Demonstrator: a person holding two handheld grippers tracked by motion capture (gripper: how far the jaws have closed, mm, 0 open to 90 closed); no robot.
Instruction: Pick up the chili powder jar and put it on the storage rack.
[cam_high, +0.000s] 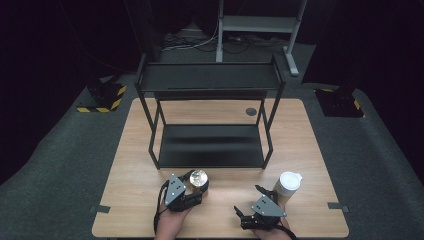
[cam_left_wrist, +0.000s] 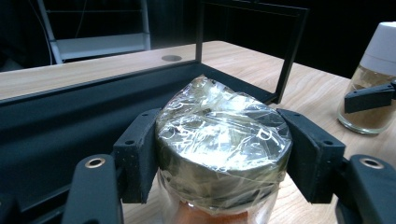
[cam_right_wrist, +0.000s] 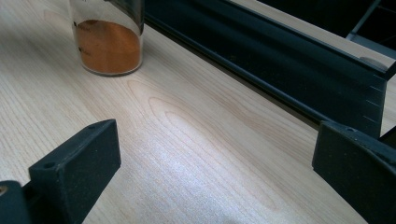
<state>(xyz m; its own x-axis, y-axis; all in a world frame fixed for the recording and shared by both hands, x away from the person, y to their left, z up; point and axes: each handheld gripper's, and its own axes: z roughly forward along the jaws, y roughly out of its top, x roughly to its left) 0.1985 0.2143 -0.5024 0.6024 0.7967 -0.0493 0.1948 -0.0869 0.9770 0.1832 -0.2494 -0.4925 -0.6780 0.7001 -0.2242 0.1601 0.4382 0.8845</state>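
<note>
A glass jar of orange powder (cam_high: 198, 178), its lid wrapped in clear film (cam_left_wrist: 219, 135), stands on the wooden table (cam_high: 135, 200) just in front of the black rack. My left gripper (cam_high: 196, 184) is shut on it, one black pad pressed to each side of the lid. In the right gripper view the same jar (cam_right_wrist: 108, 46) rests on the table at the upper left. My right gripper (cam_high: 248, 201) sits near the front edge, open and holding nothing, with bare wood between its jaws (cam_right_wrist: 210, 158).
A white-lidded jar of brown powder (cam_high: 289, 184) stands beside the right gripper, and one of that gripper's jaws crosses in front of that jar (cam_left_wrist: 373, 93). A black two-tier rack (cam_high: 210, 145) occupies the table's middle and back. A grey frame (cam_high: 257, 25) stands on the floor behind.
</note>
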